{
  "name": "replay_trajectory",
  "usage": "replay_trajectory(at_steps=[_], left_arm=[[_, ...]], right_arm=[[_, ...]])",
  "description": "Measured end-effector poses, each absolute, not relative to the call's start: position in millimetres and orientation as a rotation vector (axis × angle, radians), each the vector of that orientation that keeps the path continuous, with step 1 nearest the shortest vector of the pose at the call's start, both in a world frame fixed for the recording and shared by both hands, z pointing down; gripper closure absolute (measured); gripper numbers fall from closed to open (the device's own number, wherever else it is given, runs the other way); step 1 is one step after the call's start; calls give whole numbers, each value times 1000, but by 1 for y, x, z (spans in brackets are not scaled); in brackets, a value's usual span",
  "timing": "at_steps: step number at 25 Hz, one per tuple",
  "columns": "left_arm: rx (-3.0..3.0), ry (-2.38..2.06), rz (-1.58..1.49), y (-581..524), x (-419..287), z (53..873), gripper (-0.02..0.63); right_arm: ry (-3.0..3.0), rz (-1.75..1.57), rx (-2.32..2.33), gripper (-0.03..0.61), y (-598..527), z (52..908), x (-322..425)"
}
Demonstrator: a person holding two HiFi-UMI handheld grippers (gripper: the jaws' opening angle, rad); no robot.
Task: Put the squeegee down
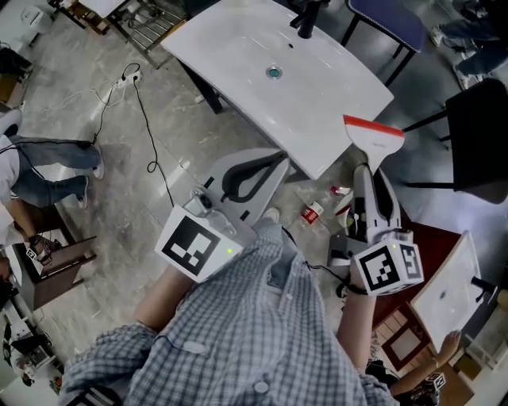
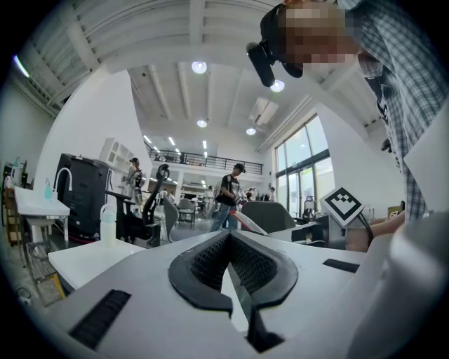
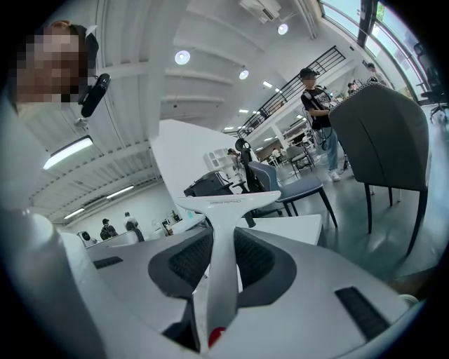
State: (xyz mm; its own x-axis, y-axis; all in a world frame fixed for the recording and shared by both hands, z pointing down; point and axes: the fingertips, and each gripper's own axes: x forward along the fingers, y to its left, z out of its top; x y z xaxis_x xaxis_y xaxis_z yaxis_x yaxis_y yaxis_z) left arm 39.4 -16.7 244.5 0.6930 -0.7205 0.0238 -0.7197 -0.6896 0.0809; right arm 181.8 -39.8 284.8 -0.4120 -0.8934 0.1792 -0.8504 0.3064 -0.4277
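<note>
The squeegee has a white handle and a wide head with a red blade strip. My right gripper is shut on its handle, and the head reaches past the near right corner of the white table. In the right gripper view the squeegee stands between the black pads of my right gripper, with its T-shaped head beyond the tips. My left gripper is left of it, beside the table's near edge. In its own view my left gripper has its tips together, with nothing between them.
The table carries a drain and a black faucet. A black chair stands at the right and a blue chair behind. Small red-and-white bottles lie on the floor, a cable runs at the left, and a person stands beyond it.
</note>
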Motion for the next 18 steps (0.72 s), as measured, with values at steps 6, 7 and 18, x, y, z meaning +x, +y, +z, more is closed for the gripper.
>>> replay_trajectory(at_steps=[6, 7, 18], left_arm=[[2814, -1186, 14, -25, 51, 247, 614], [2815, -1186, 18, -27, 51, 247, 614], [2832, -1113, 55, -49, 57, 251, 614]], right_arm=[[2449, -744, -1672, 488, -47, 293, 194], [2444, -748, -1677, 488, -48, 294, 195], [2368, -824, -1748, 488, -59, 312, 199]])
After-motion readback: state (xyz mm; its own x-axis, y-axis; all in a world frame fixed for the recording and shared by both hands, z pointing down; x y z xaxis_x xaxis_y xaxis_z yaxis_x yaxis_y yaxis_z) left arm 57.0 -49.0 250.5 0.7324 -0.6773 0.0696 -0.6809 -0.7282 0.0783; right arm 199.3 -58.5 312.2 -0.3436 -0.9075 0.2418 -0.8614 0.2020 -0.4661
